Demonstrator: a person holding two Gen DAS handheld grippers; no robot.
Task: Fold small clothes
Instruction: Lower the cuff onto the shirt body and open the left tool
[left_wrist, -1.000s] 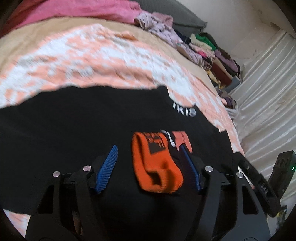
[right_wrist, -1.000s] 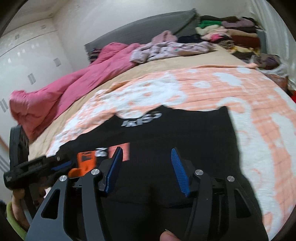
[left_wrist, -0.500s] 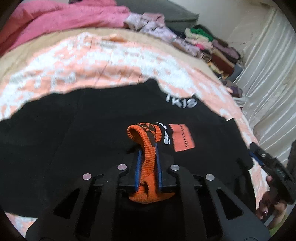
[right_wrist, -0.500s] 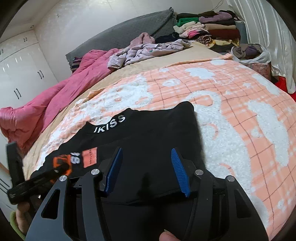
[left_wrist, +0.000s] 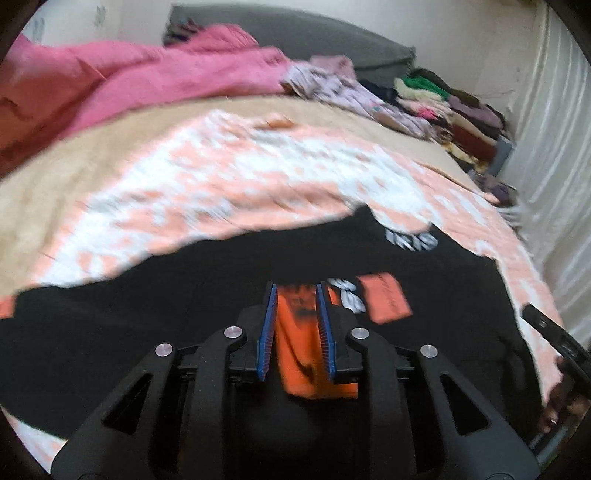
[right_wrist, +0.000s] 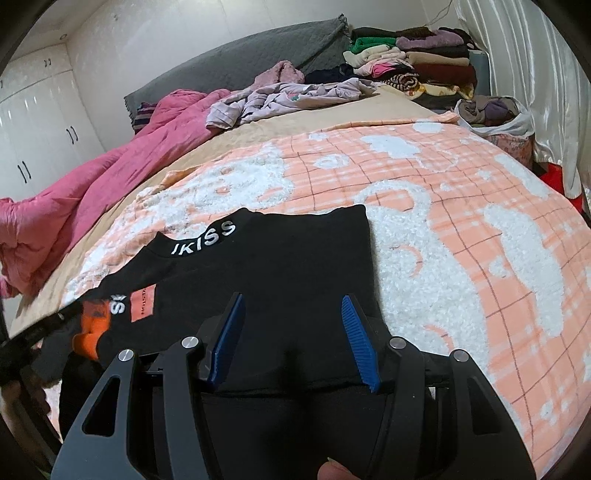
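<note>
Left wrist: left claw pinches orange cuff — black top flat.

Left tongs: stood wide apart 1 s ago, orange cuff lying loose between pads on black top. Half a sec. later, pads were clamped hard on cuff. Since then jaws eased open slightly; cuff was still pinched between the blue pads. Cuff was lifted off the top and hung from the tongs, lower end drooping. Left view swung and blurred.

Right tongs: shifted sideways across black top in first half sec., toward its right edge; "IKISS" collar lettering came into clear view at left.
</note>
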